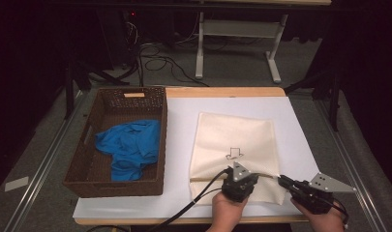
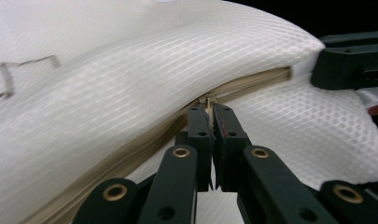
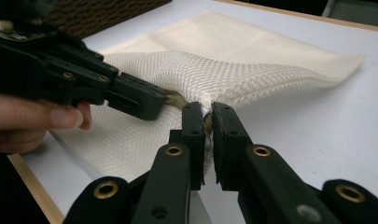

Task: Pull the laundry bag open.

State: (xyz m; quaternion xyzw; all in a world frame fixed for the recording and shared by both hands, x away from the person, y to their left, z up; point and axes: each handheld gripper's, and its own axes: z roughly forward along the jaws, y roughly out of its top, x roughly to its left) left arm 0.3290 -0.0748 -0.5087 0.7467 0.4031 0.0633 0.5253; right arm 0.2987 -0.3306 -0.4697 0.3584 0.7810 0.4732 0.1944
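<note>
Unzipping step: left claw clamped on zipper pull, right claw clamped on mesh laundry bag corner; next, draw pull along zipper toward lower left

Your two grippers are black with gold screws, grey pointy plates and a black cable.

Basket w/ cloth inside, left of bag on table

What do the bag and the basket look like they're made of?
Bag: likely synthetic mesh fabric, cream with a slight sheen; the honeycomb weave shows in the left gripper view. Basket: dark brown woven wicker or rattan-like strands, matte; whether natural or plastic isn't clear.
</note>
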